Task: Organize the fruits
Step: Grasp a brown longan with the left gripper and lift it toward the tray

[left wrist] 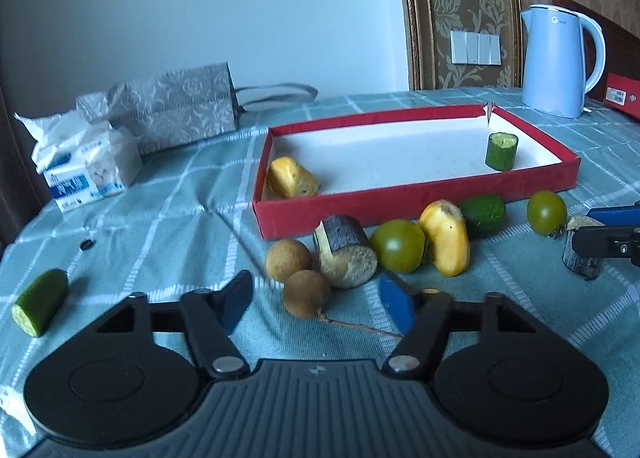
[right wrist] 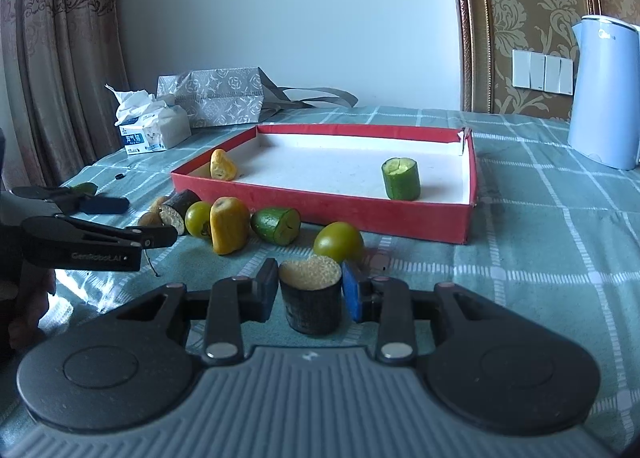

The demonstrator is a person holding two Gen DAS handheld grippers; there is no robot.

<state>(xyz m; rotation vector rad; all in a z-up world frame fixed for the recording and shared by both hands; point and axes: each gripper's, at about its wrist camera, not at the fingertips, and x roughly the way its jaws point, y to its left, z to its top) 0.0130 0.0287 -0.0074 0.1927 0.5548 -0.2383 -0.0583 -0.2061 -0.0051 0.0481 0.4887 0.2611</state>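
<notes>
Plainly the right gripper (right wrist: 310, 296) is clamped on the upright dark-skinned chunk (right wrist: 311, 298), long axis vertical; the red tray (right wrist: 320, 213) lies at twelve o'clock from it. The left gripper (left wrist: 314, 304) stands half spread around a brown longan (left wrist: 306, 293), pads clear of it.

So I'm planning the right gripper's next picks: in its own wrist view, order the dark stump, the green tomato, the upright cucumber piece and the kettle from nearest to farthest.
1. Dark stump: between the right gripper pads.
2. Green tomato: just beyond, on the cloth.
3. Cucumber piece: upright in the red box, right side.
4. Kettle: far right, past the box.
</notes>
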